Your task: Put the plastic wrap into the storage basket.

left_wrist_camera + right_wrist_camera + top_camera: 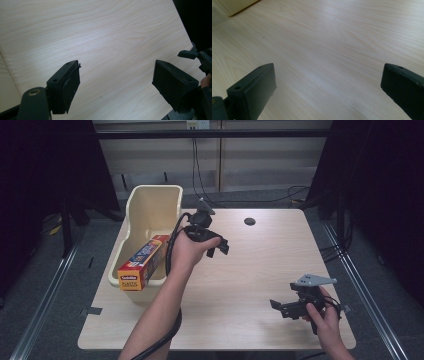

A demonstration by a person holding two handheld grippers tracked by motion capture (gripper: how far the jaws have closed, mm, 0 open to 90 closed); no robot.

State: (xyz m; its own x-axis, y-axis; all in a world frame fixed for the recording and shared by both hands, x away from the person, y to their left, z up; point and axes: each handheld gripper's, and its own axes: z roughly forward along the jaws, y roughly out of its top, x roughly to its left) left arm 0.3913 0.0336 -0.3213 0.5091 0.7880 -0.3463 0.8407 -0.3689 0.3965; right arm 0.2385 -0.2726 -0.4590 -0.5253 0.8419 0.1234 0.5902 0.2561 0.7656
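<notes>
An orange and yellow carton (142, 262) lies tilted in the cream plastic bin (150, 202), its near end propped on the bin's front rim. My left gripper (222, 248) hovers over the table just right of the bin, jaws pointing right and down. In the left gripper view this gripper (117, 67) stands open over bare wood with nothing between the jaws. My right gripper (278, 305) sits low near the table's front right corner, pointing left. In the right gripper view it (328, 68) is open wide over bare wood.
The light wooden table (260, 265) has a round dark cable hole (249, 221) near its far edge. The bin takes up the left side, and its corner (237, 5) appears at the top left of the right gripper view. Dark curtains stand on both sides.
</notes>
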